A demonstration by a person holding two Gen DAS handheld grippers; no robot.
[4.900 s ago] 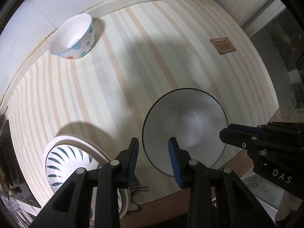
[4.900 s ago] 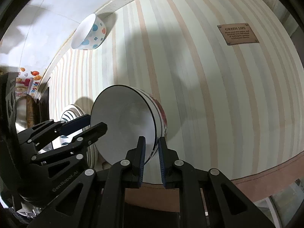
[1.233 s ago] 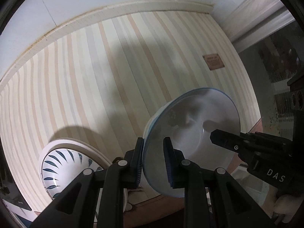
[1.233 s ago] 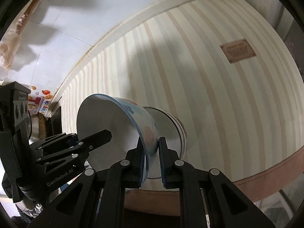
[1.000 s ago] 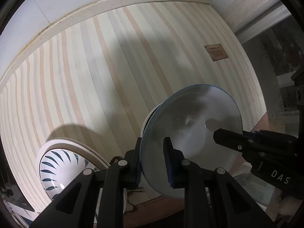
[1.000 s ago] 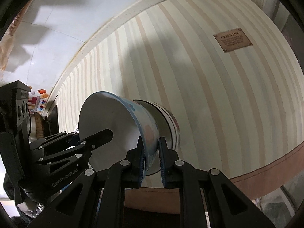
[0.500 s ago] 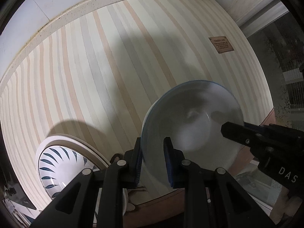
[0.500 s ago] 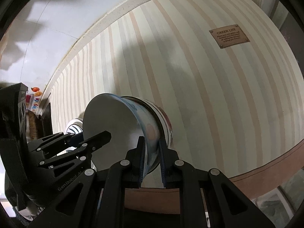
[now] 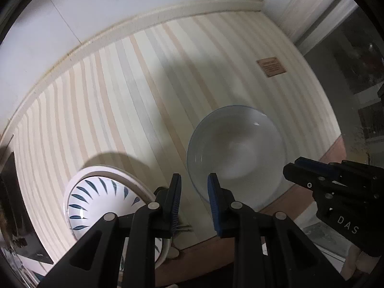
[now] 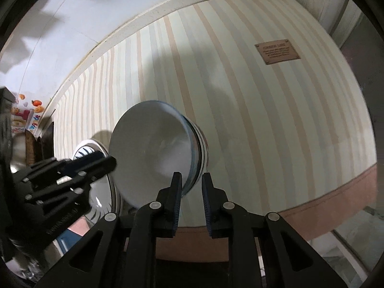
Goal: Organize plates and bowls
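A white bowl with a blue rim (image 9: 236,151) sits nested in another bowl on the striped tablecloth; in the right wrist view it is the top bowl (image 10: 153,153) of the stack, with the striped lower bowl (image 10: 201,144) under it. My left gripper (image 9: 194,193) is open, its fingers just short of the bowl's near rim. My right gripper (image 10: 191,192) is open beside the bowl's right rim and holds nothing. A white plate with blue leaf marks (image 9: 100,196) lies at the left, on a larger plate.
The striped tablecloth (image 9: 134,110) runs back to a white wall. A brown label (image 9: 271,66) lies on the cloth at the far right. The table's front edge (image 10: 312,216) is close below the grippers. Dark objects (image 10: 31,148) stand at the far left.
Both grippers have opened and let go of the blue-rimmed bowl, which now rests in the lower bowl. Both grippers have drawn back a little from it.
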